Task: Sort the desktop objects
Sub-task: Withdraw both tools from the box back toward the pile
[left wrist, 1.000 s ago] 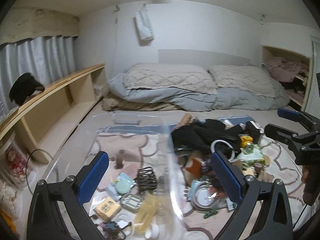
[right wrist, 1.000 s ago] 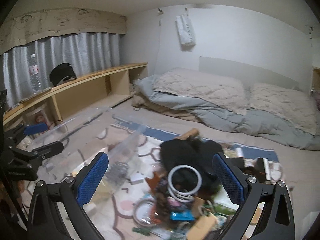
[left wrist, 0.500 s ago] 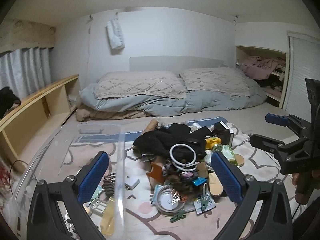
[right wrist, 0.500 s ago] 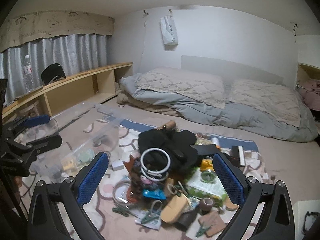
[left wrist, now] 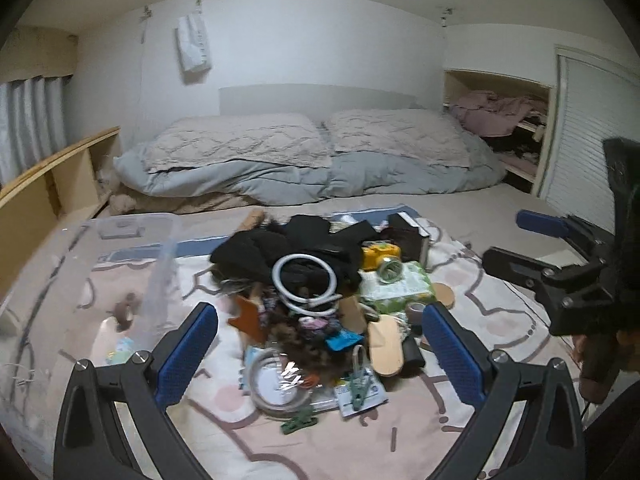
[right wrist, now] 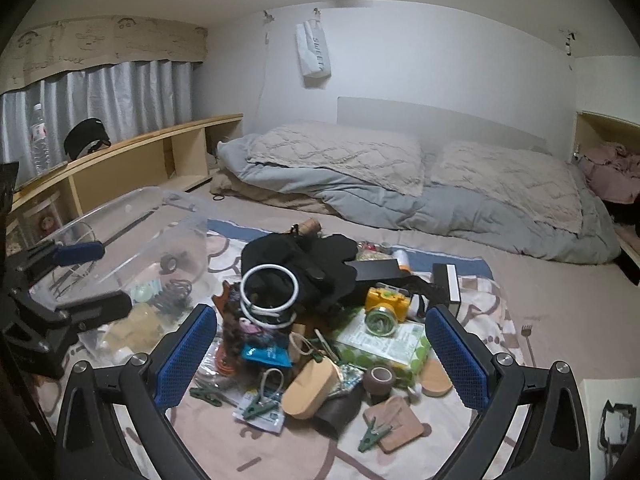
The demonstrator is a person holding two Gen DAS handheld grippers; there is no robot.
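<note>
A heap of small objects lies on the pink patterned mat (right wrist: pixel 492 332): a white coiled tube (right wrist: pixel 269 292) (left wrist: pixel 306 284) on a black bag (right wrist: pixel 304 264), a yellow toy camera (right wrist: pixel 388 300), a green wipes pack (right wrist: pixel 384 344), a brown tape roll (right wrist: pixel 379 378) and green clothes pegs (right wrist: pixel 256 400). A clear plastic bin (left wrist: pixel 120 224) (right wrist: pixel 152 200) stands left of the heap with small items inside. My left gripper (left wrist: pixel 320 352) hovers open over the heap's near side. My right gripper (right wrist: pixel 320 354) is open too, above the pegs and a wooden oval (right wrist: pixel 310 388).
Rolled grey bedding and pillows (right wrist: pixel 400 184) lie behind the mat. A low wooden shelf (right wrist: pixel 132 160) runs along the left wall with a water bottle (right wrist: pixel 40 140) on it. An open cupboard (left wrist: pixel 500 136) holds clothes at the right. A fork (right wrist: pixel 528 340) lies right of the mat.
The left wrist view has swung from over the clear bin rightward onto the heap. The right wrist view has moved closer to the heap. Both grippers stayed open.
</note>
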